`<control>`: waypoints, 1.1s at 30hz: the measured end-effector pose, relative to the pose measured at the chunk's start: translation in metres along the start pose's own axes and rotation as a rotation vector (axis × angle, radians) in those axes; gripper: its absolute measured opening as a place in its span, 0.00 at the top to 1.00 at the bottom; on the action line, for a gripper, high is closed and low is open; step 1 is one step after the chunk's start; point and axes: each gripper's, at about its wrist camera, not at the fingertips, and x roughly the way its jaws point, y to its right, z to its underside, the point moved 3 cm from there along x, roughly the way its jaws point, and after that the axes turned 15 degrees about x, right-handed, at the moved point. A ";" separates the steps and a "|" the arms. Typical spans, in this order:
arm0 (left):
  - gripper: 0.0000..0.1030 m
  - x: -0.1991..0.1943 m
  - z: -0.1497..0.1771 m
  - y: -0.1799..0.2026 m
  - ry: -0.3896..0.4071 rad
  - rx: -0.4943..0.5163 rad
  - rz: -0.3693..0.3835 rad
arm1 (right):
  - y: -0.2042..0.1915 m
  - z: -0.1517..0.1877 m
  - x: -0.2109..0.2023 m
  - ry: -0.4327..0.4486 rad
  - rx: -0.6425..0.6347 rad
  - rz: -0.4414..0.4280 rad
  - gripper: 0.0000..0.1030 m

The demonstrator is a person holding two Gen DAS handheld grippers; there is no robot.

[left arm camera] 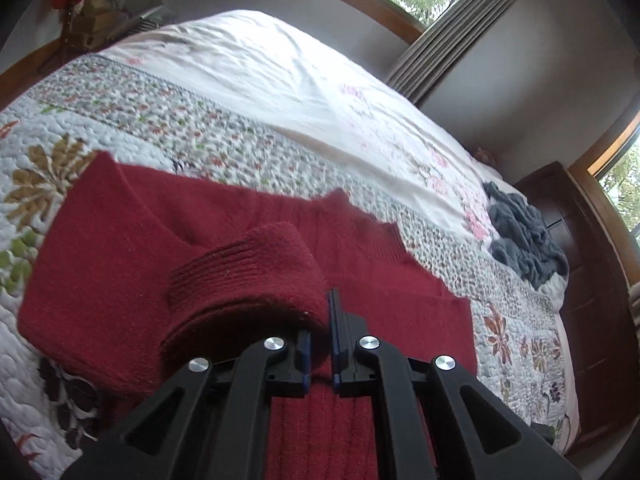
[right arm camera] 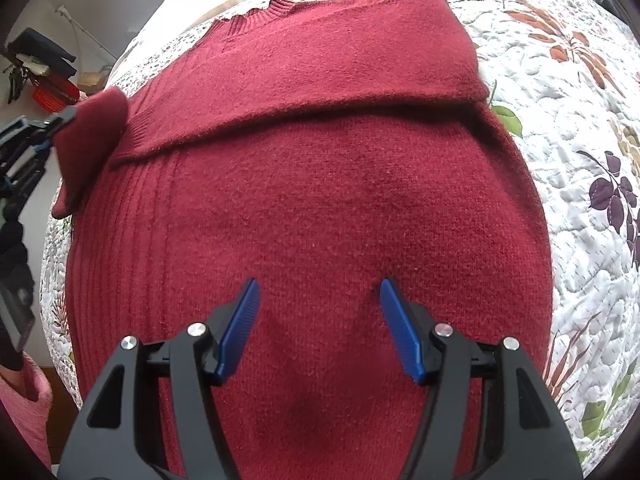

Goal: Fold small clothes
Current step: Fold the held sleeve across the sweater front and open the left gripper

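- Left tongs [left arm camera: 320, 328]: pinched narrow on red cuff [left arm camera: 248, 276], lifted over sweater [right arm camera: 312, 200].
- Right tongs [right arm camera: 318, 320]: spread wide, empty, over sweater flat on quilt [right arm camera: 560, 80].
- No legible writing.

Both wrist views look closely along their claws, sharing the red sweater [left arm camera: 120, 248] on the quilt [right arm camera: 560, 80].

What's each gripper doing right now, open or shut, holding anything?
Left gripper: shut on the red sweater's sleeve cuff, lifted over the body.
Right gripper: open, holding nothing, fingers over the red sweater.
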 end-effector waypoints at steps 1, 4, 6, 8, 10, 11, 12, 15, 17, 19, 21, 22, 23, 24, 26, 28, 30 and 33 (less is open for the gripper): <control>0.93 0.003 0.003 0.000 -0.011 -0.003 0.000 | 0.000 0.000 0.000 0.000 0.000 -0.002 0.39; 0.93 0.017 0.014 -0.001 -0.051 -0.006 -0.004 | 0.000 0.000 0.001 -0.001 0.000 -0.002 0.39; 0.93 0.025 0.022 -0.003 -0.077 -0.010 -0.003 | 0.000 -0.001 0.000 -0.001 0.000 -0.002 0.39; 0.92 0.034 0.030 -0.004 -0.108 -0.016 0.006 | 0.000 -0.001 0.001 -0.002 0.001 -0.002 0.39; 0.90 0.040 0.038 -0.004 -0.137 -0.015 0.014 | 0.000 -0.001 0.001 -0.005 0.001 0.001 0.39; 0.90 0.044 0.043 -0.004 -0.159 -0.014 0.024 | -0.001 -0.002 0.002 -0.006 0.001 0.003 0.38; 0.89 0.047 0.049 -0.005 -0.182 -0.015 0.034 | -0.001 -0.002 0.002 -0.008 0.000 0.005 0.38; 0.88 0.042 0.062 -0.007 -0.205 -0.011 0.056 | -0.004 -0.003 0.004 -0.013 -0.009 0.015 0.36; 0.84 0.027 0.070 -0.010 -0.209 -0.008 0.089 | -0.006 -0.005 0.003 -0.013 -0.016 0.022 0.36; 0.83 0.004 0.078 -0.017 -0.213 0.018 0.092 | -0.007 -0.006 0.002 -0.016 -0.016 0.022 0.36; 0.82 -0.018 0.076 -0.030 -0.185 0.028 0.070 | -0.010 -0.009 -0.002 -0.014 -0.015 0.014 0.36; 0.81 -0.033 0.071 -0.043 -0.156 0.022 0.034 | -0.013 -0.010 -0.003 -0.015 -0.015 0.007 0.36; 0.81 -0.042 0.065 -0.055 -0.135 0.010 0.006 | -0.018 -0.013 -0.003 -0.016 -0.016 -0.003 0.36; 0.80 -0.049 0.057 -0.068 -0.115 -0.001 -0.030 | -0.025 -0.016 -0.005 -0.018 -0.021 -0.018 0.36; 0.80 -0.054 0.040 -0.094 -0.108 -0.010 -0.121 | -0.037 -0.022 -0.006 -0.019 -0.034 -0.033 0.36; 0.80 -0.050 0.030 -0.112 -0.114 -0.026 -0.168 | -0.055 -0.028 -0.007 -0.022 -0.056 -0.053 0.36; 0.80 -0.039 0.023 -0.128 -0.134 -0.035 -0.214 | -0.071 -0.032 -0.008 -0.026 -0.074 -0.070 0.36; 0.80 -0.020 0.020 -0.141 -0.169 -0.027 -0.265 | -0.101 -0.040 -0.008 -0.034 -0.117 -0.092 0.36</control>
